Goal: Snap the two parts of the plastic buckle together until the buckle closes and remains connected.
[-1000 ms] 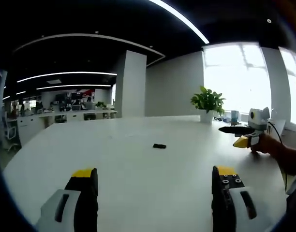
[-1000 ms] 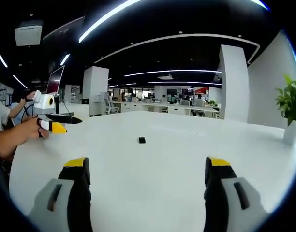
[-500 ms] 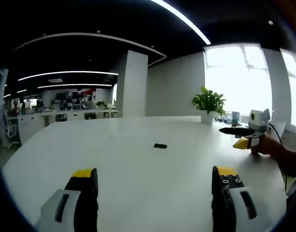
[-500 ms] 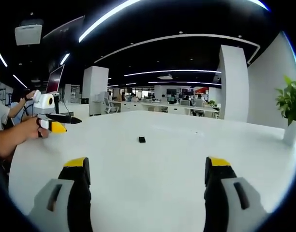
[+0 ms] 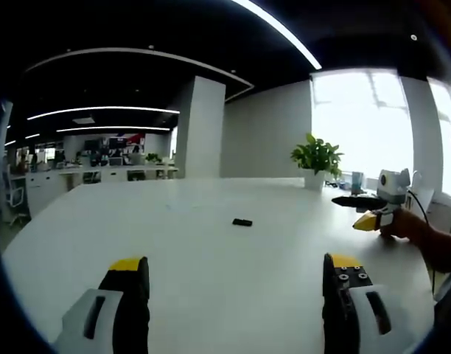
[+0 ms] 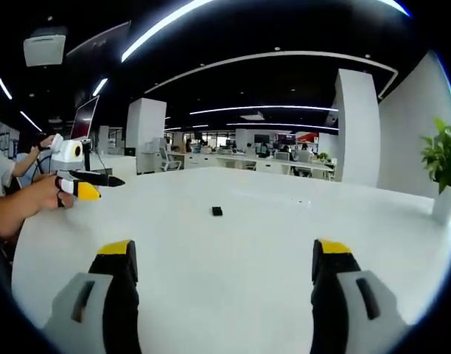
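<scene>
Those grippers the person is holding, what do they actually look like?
Each has two black jaws with yellow tips on pale grey bodies with dark slots: the left gripper and the right gripper look alike. From the side, the right one carries a white box, and a dark cable trails from it.

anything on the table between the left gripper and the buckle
No. In the left gripper view, only bare white table lies between the open left gripper and the small black buckle.
</scene>
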Action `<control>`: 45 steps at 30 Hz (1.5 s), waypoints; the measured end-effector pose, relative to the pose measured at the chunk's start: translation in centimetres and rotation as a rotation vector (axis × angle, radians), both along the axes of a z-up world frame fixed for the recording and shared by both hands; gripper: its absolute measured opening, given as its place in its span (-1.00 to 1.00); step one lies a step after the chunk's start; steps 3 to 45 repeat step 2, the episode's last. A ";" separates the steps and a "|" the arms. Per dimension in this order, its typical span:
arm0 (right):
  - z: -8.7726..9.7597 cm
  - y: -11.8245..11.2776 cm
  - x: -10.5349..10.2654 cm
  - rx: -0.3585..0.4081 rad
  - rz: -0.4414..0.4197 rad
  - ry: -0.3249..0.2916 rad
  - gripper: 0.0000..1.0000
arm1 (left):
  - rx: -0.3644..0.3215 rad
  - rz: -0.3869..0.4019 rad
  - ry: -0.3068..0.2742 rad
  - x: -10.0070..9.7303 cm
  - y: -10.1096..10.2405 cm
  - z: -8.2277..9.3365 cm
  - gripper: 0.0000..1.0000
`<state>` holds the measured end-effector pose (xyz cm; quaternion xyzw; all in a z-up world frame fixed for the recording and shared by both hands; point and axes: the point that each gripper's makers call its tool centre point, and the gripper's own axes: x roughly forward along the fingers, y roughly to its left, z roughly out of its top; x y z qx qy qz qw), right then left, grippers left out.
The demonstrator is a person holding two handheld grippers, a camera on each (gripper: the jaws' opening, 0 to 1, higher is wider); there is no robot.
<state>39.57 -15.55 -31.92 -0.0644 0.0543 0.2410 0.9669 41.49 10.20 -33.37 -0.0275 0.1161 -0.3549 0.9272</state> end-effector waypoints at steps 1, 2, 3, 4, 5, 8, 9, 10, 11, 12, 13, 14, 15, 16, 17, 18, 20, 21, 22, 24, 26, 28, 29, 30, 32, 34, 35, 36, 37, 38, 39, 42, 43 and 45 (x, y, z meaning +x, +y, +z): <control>0.0 -0.1 0.1 0.000 -0.001 -0.001 1.00 | -0.002 0.000 0.000 0.1 0.1 0.0 0.99; 0.0 -0.1 0.2 0.000 -0.002 -0.001 1.00 | -0.008 0.000 0.001 0.3 0.2 0.0 0.99; 0.0 -0.1 0.2 0.000 -0.002 -0.001 1.00 | -0.008 0.000 0.001 0.3 0.2 0.0 0.99; 0.0 -0.1 0.2 0.000 -0.002 -0.001 1.00 | -0.008 0.000 0.001 0.3 0.2 0.0 0.99; 0.0 -0.1 0.2 0.000 -0.002 -0.001 1.00 | -0.008 0.000 0.001 0.3 0.2 0.0 0.99; 0.0 -0.1 0.2 0.000 -0.002 -0.001 1.00 | -0.008 0.000 0.001 0.3 0.2 0.0 0.99; 0.0 -0.1 0.2 0.000 -0.002 -0.001 1.00 | -0.008 0.000 0.001 0.3 0.2 0.0 0.99; 0.0 -0.1 0.2 0.000 -0.002 -0.001 1.00 | -0.008 0.000 0.001 0.3 0.2 0.0 0.99; 0.0 -0.1 0.2 0.000 -0.002 -0.001 1.00 | -0.008 0.000 0.001 0.3 0.2 0.0 0.99; 0.0 -0.1 0.2 0.000 -0.002 -0.001 1.00 | -0.008 0.000 0.001 0.3 0.2 0.0 0.99; 0.0 -0.1 0.2 0.000 -0.002 -0.001 1.00 | -0.008 0.000 0.001 0.3 0.2 0.0 0.99; 0.0 -0.1 0.2 0.000 -0.002 -0.001 1.00 | -0.008 0.000 0.001 0.3 0.2 0.0 0.99; 0.0 -0.1 0.2 0.000 -0.002 -0.001 1.00 | -0.008 0.000 0.001 0.3 0.2 0.0 0.99; 0.0 -0.1 0.2 0.000 -0.002 -0.001 1.00 | -0.008 0.000 0.001 0.3 0.2 0.0 0.99; 0.0 -0.1 0.2 0.000 -0.002 -0.001 1.00 | -0.008 0.000 0.001 0.3 0.2 0.0 0.99; 0.0 -0.1 0.2 0.000 -0.002 -0.001 1.00 | -0.008 0.000 0.001 0.3 0.2 0.0 0.99; 0.0 -0.1 0.2 0.000 -0.002 -0.001 1.00 | -0.008 0.000 0.001 0.3 0.2 0.0 0.99; 0.0 -0.1 0.2 0.000 -0.002 -0.001 1.00 | -0.008 0.000 0.001 0.3 0.2 0.0 0.99; 0.0 -0.1 0.2 0.000 -0.002 -0.001 1.00 | -0.008 0.000 0.001 0.3 0.2 0.0 0.99; 0.0 -0.1 0.2 0.000 -0.002 -0.001 1.00 | -0.008 0.000 0.001 0.3 0.2 0.0 0.99; 0.0 -0.1 0.2 0.000 -0.002 -0.001 1.00 | -0.008 0.000 0.001 0.3 0.2 0.0 0.99; 0.0 -0.1 0.2 0.000 -0.002 -0.001 1.00 | -0.008 0.000 0.001 0.3 0.2 0.0 0.99; 0.0 -0.1 0.2 0.000 -0.002 -0.001 1.00 | -0.008 0.000 0.001 0.3 0.2 0.0 0.99; 0.0 -0.1 0.2 0.000 -0.002 -0.001 1.00 | -0.008 0.000 0.001 0.3 0.2 0.0 0.99; 0.0 -0.1 0.2 0.000 -0.002 -0.001 1.00 | -0.008 0.000 0.001 0.3 0.2 0.0 0.99; 0.0 -0.1 0.2 0.000 -0.002 -0.001 1.00 | -0.008 0.000 0.001 0.3 0.2 0.0 0.99; 0.0 -0.1 0.2 0.000 -0.002 -0.001 1.00 | -0.008 0.000 0.001 0.3 0.2 0.0 0.99; 0.0 -0.1 0.2 0.000 -0.002 -0.001 1.00 | -0.008 0.000 0.001 0.3 0.2 0.0 0.99; 0.0 -0.1 0.2 0.000 -0.002 -0.001 1.00 | -0.008 0.000 0.001 0.3 0.2 0.0 0.99; 0.0 -0.1 0.2 0.000 -0.002 -0.001 1.00 | -0.008 0.000 0.001 0.3 0.2 0.0 0.99; 0.0 -0.1 0.2 0.000 -0.002 -0.001 1.00 | -0.008 0.000 0.001 0.3 0.2 0.0 0.99; 0.0 -0.1 0.2 0.000 -0.002 -0.001 1.00 | -0.008 0.000 0.001 0.3 0.2 0.0 0.99; 0.0 -0.1 0.2 0.000 -0.002 -0.001 1.00 | -0.008 0.000 0.001 0.3 0.2 0.0 0.99; 0.0 -0.1 0.2 0.000 -0.002 -0.001 1.00 | -0.008 0.000 0.001 0.3 0.2 0.0 0.99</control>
